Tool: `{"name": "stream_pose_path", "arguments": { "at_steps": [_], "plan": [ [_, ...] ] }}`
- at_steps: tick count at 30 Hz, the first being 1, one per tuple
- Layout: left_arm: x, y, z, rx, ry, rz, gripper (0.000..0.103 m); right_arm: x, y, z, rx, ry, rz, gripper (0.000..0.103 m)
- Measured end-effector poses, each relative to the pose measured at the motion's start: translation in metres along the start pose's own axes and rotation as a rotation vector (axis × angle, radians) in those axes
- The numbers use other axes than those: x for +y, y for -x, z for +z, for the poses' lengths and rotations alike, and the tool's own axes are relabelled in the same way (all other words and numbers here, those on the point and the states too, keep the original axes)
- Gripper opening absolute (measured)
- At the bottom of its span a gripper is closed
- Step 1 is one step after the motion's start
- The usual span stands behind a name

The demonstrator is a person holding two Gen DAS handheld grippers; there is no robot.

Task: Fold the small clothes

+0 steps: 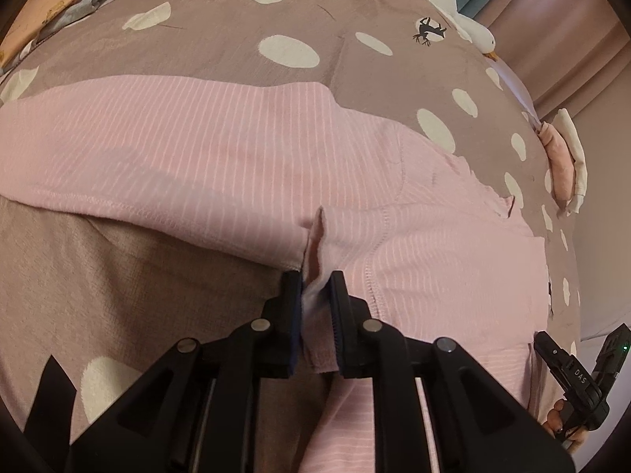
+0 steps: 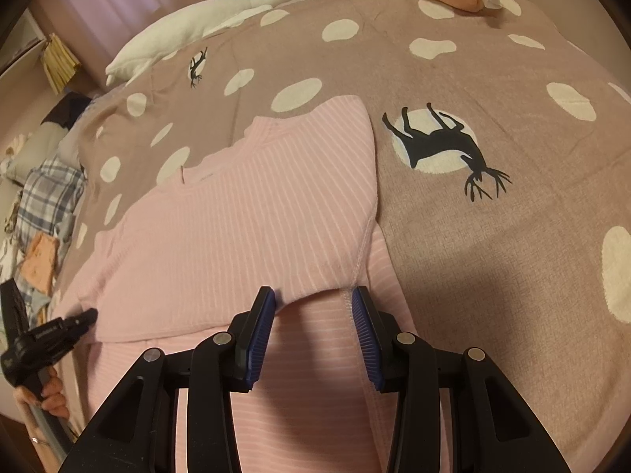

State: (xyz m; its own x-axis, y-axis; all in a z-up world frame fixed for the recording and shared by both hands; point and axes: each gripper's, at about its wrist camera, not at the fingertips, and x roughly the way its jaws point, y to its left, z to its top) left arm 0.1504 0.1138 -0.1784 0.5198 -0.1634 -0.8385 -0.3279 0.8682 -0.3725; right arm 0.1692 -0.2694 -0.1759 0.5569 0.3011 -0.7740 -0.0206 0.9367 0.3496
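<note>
Brown bedding with cream spots and black deer prints covers the bed (image 1: 244,67), and a pink striped top (image 1: 189,146) lies spread across it.

Left tongs (image 1: 317,287) point steeply down at the near hem of the top. A pinched ridge of pink cloth stands up between the two pads, which sit close together with the fold filling the narrow gap; whether they press on it I cannot tell. From there the top runs out toward 10 o'clock as a flat panel and toward 3 o'clock, where seams cross it.

Right tongs (image 2: 313,295) also tilt steeply down, jaws standing moderately apart with nothing clamped. Their blue ribbed pads (image 2: 262,327) rest over the top (image 2: 236,216), straddling the folded edge and a seam. In this view a sleeve lies folded over the body, its end reaching toward 12 o'clock.

At 8 o'clock in the right view, a hand (image 2: 53,392) grips the handle of the left tool. A goose toy (image 2: 221,12) lies at 11 o'clock.
</note>
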Motion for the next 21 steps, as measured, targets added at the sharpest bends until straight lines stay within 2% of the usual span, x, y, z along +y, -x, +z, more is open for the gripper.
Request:
{"name": "stream_pose_path", "arguments": {
  "at_steps": [5,7,10,13,16,17,18,19,21],
  "plan": [
    [0.000,0.004,0.000,-0.007,0.009,0.006,0.020,0.003,0.002,0.000,-0.001,0.008,-0.022,0.042],
    [0.000,0.011,0.001,-0.011,0.008,0.009,0.017,0.006,0.006,0.000,-0.009,0.020,-0.052,0.042],
    [0.002,0.030,0.005,-0.057,0.003,-0.004,0.016,0.009,0.020,0.003,-0.051,0.030,-0.114,0.042],
    [0.006,0.052,0.011,-0.106,0.008,-0.020,0.022,0.011,0.043,0.009,-0.105,0.019,-0.107,0.042],
    [0.015,0.075,0.018,-0.172,0.040,-0.038,0.042,0.020,0.070,0.016,-0.169,0.011,-0.075,0.044],
    [0.018,0.081,0.020,-0.193,0.052,-0.037,0.054,0.024,0.076,0.017,-0.187,0.013,-0.070,0.047],
    [0.021,0.087,0.022,-0.215,0.064,-0.033,0.064,0.030,0.086,0.018,-0.219,0.018,-0.064,0.058],
    [0.024,0.093,0.024,-0.242,0.077,-0.028,0.066,0.036,0.090,0.019,-0.241,0.023,-0.059,0.063],
    [0.032,0.101,0.028,-0.279,0.098,-0.004,0.077,0.049,0.100,0.021,-0.278,0.038,-0.051,0.064]
  ]
}}
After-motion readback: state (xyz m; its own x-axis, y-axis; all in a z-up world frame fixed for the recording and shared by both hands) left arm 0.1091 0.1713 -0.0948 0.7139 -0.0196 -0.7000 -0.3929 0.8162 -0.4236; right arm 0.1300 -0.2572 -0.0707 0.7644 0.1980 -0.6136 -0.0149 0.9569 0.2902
